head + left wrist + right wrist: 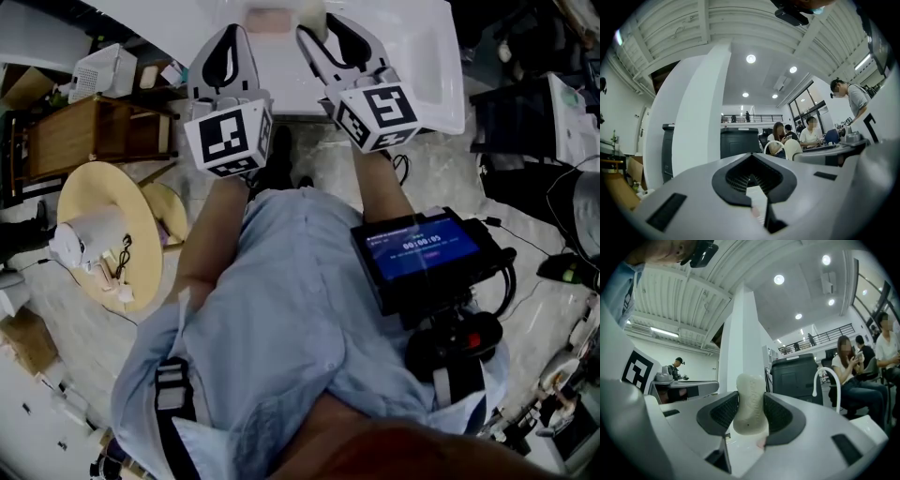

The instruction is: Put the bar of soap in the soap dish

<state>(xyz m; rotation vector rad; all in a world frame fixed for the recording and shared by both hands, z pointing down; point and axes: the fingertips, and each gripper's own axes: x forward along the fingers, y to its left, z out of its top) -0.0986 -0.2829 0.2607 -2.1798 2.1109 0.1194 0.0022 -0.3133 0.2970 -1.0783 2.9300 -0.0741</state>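
white table (433, 67) under right gripper (751, 405) clamping soap (750, 387).

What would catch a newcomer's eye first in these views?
First, the pale soap, clamped upright between the fingers of the right gripper at the centre of that gripper's view. Next, in the head view, the left gripper reaches beside it with nothing in it, over the white table at the top. A lit blue screen glows at the person's waist.
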